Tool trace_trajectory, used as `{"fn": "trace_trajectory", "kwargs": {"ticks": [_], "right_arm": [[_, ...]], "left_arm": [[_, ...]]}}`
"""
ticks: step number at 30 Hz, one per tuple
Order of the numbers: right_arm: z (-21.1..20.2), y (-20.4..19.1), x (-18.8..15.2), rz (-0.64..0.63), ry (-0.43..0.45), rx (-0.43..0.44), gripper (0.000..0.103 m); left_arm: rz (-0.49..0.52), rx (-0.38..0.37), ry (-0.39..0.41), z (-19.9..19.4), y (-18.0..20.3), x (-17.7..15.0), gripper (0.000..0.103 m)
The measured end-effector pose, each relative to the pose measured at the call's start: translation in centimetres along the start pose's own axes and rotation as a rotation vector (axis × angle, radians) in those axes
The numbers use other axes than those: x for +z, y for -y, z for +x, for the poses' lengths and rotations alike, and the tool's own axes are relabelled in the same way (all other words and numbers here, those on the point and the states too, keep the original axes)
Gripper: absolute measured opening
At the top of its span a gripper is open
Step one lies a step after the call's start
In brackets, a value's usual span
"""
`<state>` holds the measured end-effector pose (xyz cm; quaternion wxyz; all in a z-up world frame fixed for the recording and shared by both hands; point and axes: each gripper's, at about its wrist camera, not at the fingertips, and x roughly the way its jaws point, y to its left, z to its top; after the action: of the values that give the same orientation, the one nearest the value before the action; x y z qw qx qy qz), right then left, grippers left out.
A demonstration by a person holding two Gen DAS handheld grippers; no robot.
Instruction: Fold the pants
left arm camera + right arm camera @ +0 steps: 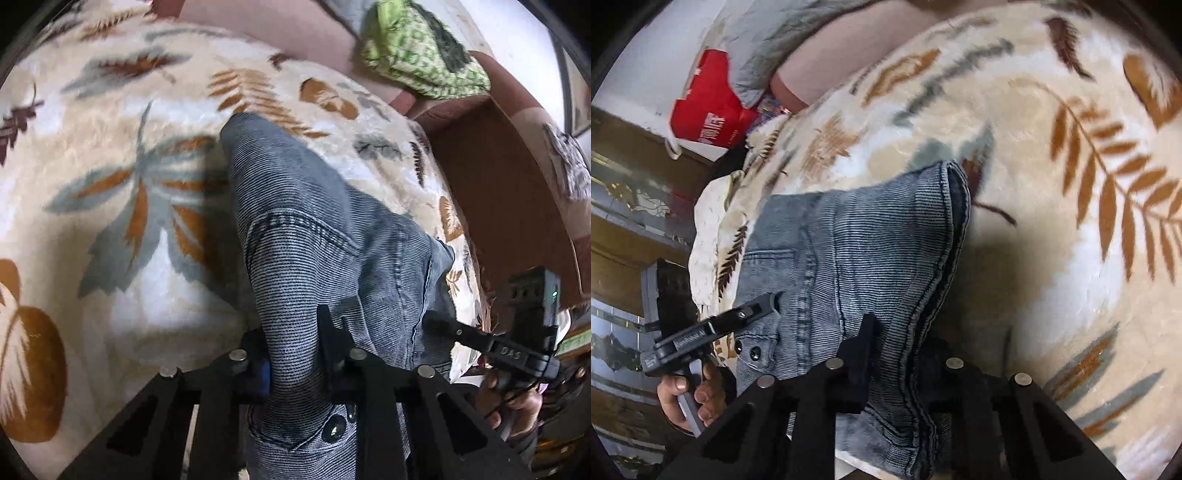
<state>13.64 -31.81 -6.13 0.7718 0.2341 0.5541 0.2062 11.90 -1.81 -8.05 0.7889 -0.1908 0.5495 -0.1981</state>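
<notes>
Between the two fingers of the left gripper (295, 354) sits a pinched bunch of the pants (295, 206), and the right gripper (897, 365) pinches another edge beside it. From both, the pants stretch long and away over the leafy blanket (110, 184).

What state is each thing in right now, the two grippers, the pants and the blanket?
left gripper: shut on the pants.
right gripper: shut on the pants.
pants: grey denim, bunched, one edge raised by both grippers, the rest lying on the blanket.
blanket: spread flat under the pants.
</notes>
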Motion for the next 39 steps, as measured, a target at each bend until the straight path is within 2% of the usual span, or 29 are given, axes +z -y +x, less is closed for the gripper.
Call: {"fn": "trace_trajectory", "kwargs": {"ticks": [6, 10, 13, 18, 23, 24, 25, 26, 27, 28, 29, 30, 32, 33, 35, 37, 38, 39], "right_arm": [[-2.3, -4.9, 0.9, -0.099, 0.065, 0.030, 0.014], [-3.2, -8.5, 3.4, -0.161, 0.116, 0.066, 0.014], [-3.5, -11.4, 5.7, -0.204, 0.146, 0.079, 0.014], [-2.8, -13.8, 8.7, -0.242, 0.154, 0.067, 0.014], [0.6, -12.2, 10.0, -0.197, 0.103, 0.053, 0.014], [1.7, -11.7, 10.1, -0.183, 0.082, 0.049, 0.014], [3.1, -11.0, 10.1, -0.166, 0.051, 0.040, 0.014], [4.4, -10.4, 9.9, -0.155, 0.016, 0.024, 0.015], [5.7, -9.9, 9.8, -0.147, -0.016, -0.003, 0.018], [7.2, -9.1, 9.6, -0.136, -0.034, -0.080, 0.020], [7.7, -8.6, 9.3, -0.135, -0.023, -0.135, 0.025], [7.7, -8.3, 9.2, -0.130, -0.016, -0.145, 0.026], [6.3, -8.1, 8.5, -0.100, 0.025, -0.131, 0.027], [5.3, -8.6, 8.1, -0.115, 0.056, -0.144, 0.028], [3.4, -9.7, 6.8, -0.158, 0.120, -0.170, 0.031], [2.1, -10.8, 5.0, -0.194, 0.170, -0.150, 0.042], [2.1, -11.2, 4.2, -0.207, 0.179, -0.152, 0.058], [2.6, -11.4, 3.7, -0.228, 0.171, -0.156, 0.069]], "left_arm": [[0.094, 0.016, 0.138, -4.6, 1.3, 0.6, 0.019], [0.117, 0.019, 0.241, -8.1, 0.6, 2.8, 0.019], [0.123, 0.013, 0.286, -9.7, -0.3, 5.1, 0.019], [0.105, -0.009, 0.294, -9.1, -1.6, 7.7, 0.019], [0.050, 0.011, 0.228, -5.2, -4.0, 8.7, 0.021], [0.036, 0.027, 0.203, -4.2, -4.6, 8.6, 0.023], [0.021, 0.045, 0.173, -3.3, -5.0, 8.4, 0.035], [-0.014, 0.072, 0.126, -1.8, -6.0, 8.3, 0.055], [-0.041, 0.093, 0.101, -1.0, -6.5, 8.2, 0.066], [-0.086, 0.133, 0.075, 0.0, -7.5, 7.8, 0.072], [-0.105, 0.140, 0.078, 0.0, -7.8, 7.4, 0.072], [-0.108, 0.135, 0.088, -0.4, -7.8, 7.0, 0.072], [-0.088, 0.154, 0.130, -2.4, -7.1, 6.1, 0.073], [-0.067, 0.169, 0.178, -4.0, -6.3, 5.3, 0.074], [-0.030, 0.182, 0.240, -5.9, -5.2, 3.9, 0.084], [0.011, 0.207, 0.265, -6.4, -4.2, 2.8, 0.085], [0.032, 0.234, 0.264, -6.0, -3.9, 2.5, 0.085], [0.073, 0.295, 0.220, -4.3, -3.6, 2.0, 0.085]]}}
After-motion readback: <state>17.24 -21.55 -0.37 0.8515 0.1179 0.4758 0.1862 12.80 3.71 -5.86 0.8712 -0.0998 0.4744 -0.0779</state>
